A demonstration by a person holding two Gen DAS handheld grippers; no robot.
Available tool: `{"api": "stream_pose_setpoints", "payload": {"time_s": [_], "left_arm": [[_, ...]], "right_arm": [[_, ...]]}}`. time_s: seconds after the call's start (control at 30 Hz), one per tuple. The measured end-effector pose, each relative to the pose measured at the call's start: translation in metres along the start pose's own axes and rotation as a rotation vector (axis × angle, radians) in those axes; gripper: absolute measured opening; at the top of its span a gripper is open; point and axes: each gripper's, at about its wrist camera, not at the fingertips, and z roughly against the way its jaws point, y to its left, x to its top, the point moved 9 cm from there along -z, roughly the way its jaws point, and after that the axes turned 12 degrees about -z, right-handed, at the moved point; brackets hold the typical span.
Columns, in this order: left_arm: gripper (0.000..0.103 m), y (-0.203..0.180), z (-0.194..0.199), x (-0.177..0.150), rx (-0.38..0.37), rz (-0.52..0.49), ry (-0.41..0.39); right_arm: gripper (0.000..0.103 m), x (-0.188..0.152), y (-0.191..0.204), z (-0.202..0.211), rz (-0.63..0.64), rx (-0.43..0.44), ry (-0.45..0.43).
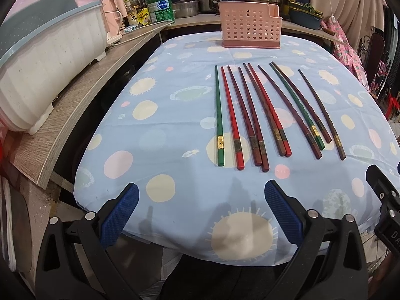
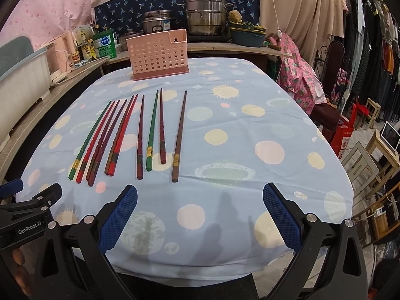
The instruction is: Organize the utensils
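Several chopsticks (image 1: 260, 115), green, red and dark brown, lie side by side on a blue spotted tablecloth (image 1: 175, 115), tips pointing away; they also show in the right wrist view (image 2: 140, 135). A pink perforated holder (image 1: 250, 25) stands empty-looking at the table's far end, and it shows in the right wrist view (image 2: 158, 55). My left gripper (image 1: 201, 192) is open and empty above the near table edge, short of the chopsticks. My right gripper (image 2: 200, 195) is open and empty, near the front edge, right of the chopsticks.
A white dish rack (image 1: 47, 75) sits on a wooden shelf (image 1: 75, 115) to the left. Bottles, a kettle and steel pots (image 2: 205, 15) stand behind the table. A chair with pink cloth (image 2: 300, 80) and clothes racks are on the right.
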Motion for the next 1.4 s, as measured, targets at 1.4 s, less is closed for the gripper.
{"api": "stream_pose_setpoints", "payload": {"time_s": [1.4], "left_arm": [[0.096,0.019,-0.021,-0.001,-0.013,0.060,0.015]], "right_arm": [[0.096,-0.003,-0.001,-0.009,-0.003,0.012,0.021]]}}
